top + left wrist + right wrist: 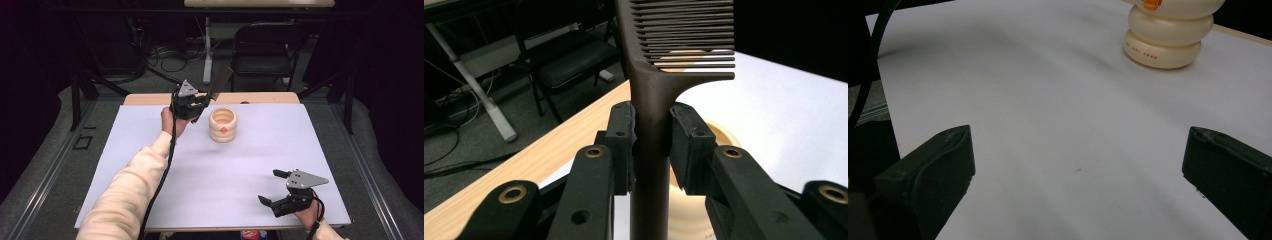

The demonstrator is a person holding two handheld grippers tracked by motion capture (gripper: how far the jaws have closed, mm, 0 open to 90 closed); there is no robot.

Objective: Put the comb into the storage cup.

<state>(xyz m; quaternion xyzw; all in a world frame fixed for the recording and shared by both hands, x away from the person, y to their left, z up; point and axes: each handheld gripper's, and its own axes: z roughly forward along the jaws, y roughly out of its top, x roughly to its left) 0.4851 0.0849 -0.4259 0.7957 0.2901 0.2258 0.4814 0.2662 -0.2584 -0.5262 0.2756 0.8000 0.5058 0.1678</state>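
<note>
Clamped between the two pads of the left gripper (pixel 651 145), a dark comb (pixel 659 95) is held by its handle, with the toothed head standing above the fingertips and the rest of the handle running down behind them. In the high view the comb (pixel 219 84) is seen tilted up and away from the left gripper (pixel 200 106), just beside a cream ribbed holder (pixel 222 125) that stands on the white table sheet (pixel 150 150); the holder sits below and slightly beyond the fingertips. The comb is judged to be light, stiff and rather smooth, so it could pivot or slip in the pads if it is nudged; the thick handle close under the teeth is the sound place to grip, while the fine teeth are better left untouched. The holder looks light and could be tipped by a sideways knock. The right gripper (pixel 274 186) rests near the table's front edge with its jaws spread wide and nothing between them, well apart from the holder. One comb, one holder and two grippers are counted.
</note>
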